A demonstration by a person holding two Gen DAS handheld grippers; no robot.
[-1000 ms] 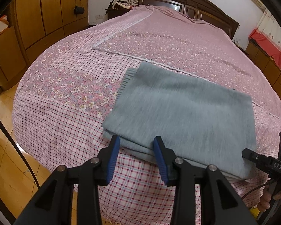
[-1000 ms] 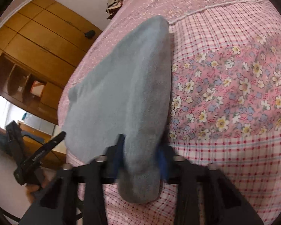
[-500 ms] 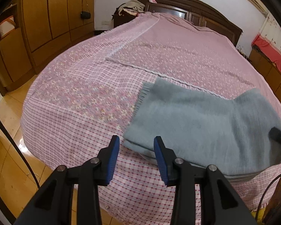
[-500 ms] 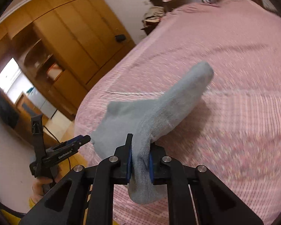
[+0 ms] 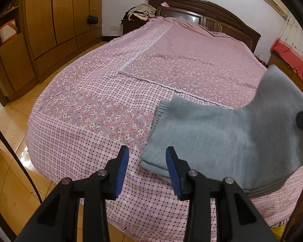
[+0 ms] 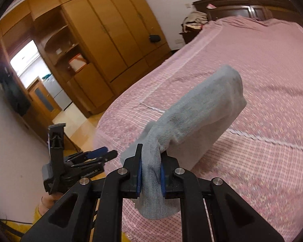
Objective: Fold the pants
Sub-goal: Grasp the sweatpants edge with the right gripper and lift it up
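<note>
A pink floral bedspread covers the bed. Beyond it stands a dark headboard, left of it a wooden wardrobe, with clothes heaped between.

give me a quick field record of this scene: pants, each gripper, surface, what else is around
pants: grey pants, folded, one end lifted off the bed, the rest lying flat
right gripper: right gripper, jaws have just been closing, clamped on a bunched end of the pants
left gripper: left gripper, jaws apart, nothing between them, near the pants' front corner
surface: bed with pink floral and checked cover
surroundings: wooden wardrobe, dark headboard
</note>
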